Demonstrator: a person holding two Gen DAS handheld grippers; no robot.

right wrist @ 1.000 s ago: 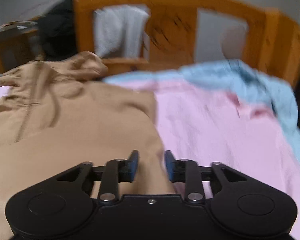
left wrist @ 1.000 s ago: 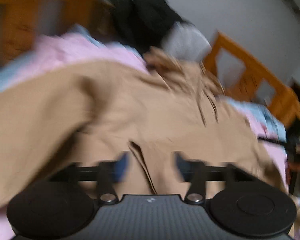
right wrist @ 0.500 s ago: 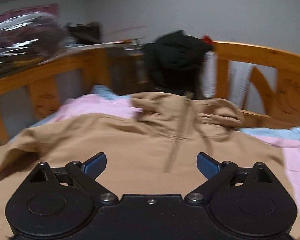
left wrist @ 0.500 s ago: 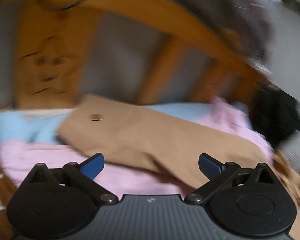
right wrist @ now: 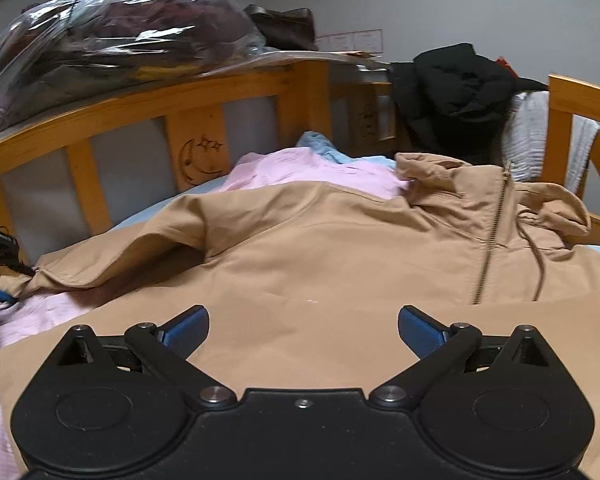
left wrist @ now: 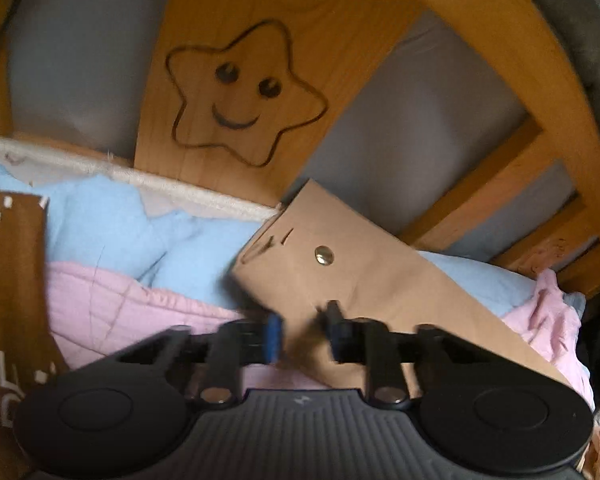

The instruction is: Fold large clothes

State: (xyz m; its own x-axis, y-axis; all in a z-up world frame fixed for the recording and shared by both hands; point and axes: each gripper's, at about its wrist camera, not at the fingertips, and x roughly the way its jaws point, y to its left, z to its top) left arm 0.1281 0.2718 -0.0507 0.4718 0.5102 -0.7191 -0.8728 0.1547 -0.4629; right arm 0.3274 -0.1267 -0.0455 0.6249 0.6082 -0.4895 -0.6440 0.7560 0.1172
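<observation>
Tan jacket (right wrist: 340,248) — spread flat, zipped

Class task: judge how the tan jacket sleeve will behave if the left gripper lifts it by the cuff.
The sleeve will probably hang limp: the tan jacket lies in soft folds over the pink blanket. It looks light, likely dragging the body along. The left gripper, nearly closed around the cuff edge, should hold matte cloth without slipping.
</observation>
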